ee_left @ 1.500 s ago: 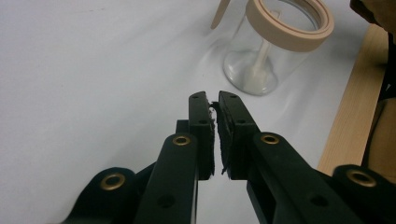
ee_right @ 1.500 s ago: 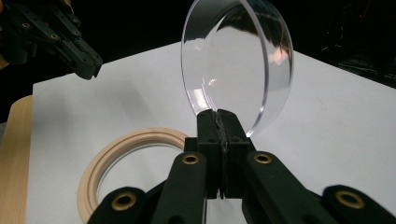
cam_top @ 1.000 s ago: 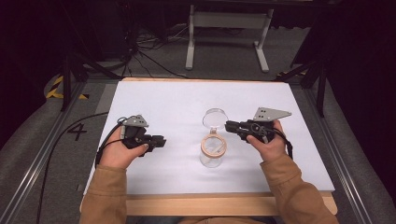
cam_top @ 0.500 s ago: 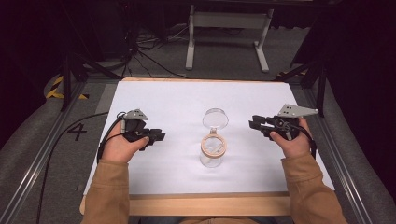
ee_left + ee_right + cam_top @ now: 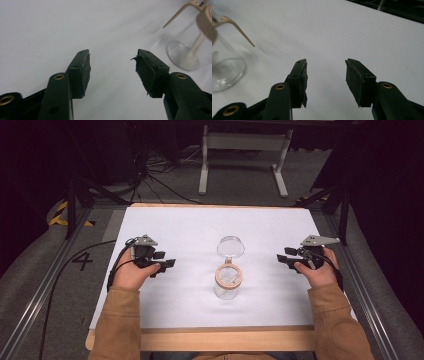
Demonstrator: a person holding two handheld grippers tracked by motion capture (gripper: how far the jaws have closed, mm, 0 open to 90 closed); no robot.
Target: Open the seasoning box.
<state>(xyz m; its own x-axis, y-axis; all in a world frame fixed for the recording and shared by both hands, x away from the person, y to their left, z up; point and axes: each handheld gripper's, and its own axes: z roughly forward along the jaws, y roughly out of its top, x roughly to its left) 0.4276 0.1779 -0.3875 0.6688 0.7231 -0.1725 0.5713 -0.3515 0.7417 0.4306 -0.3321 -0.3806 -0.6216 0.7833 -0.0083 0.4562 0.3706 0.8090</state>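
White surface (image 5: 200, 230) occupies the centre of the high view, a wooden edge along its lower border; dark floor and a grey stand (image 5: 243, 157) lie beyond it at the top of the frame. Clear glass jar (image 5: 228, 282) stands just below centre, tan ring at its mouth, round clear lid (image 5: 230, 247) hinged open and tilted toward the upper side. Left gripper (image 5: 165, 264) sits at centre left, held in a hand, well apart from the jar; jaws parted with nothing between them. Right gripper (image 5: 284, 258) sits at centre right, likewise apart from the jar; jaws parted and empty.
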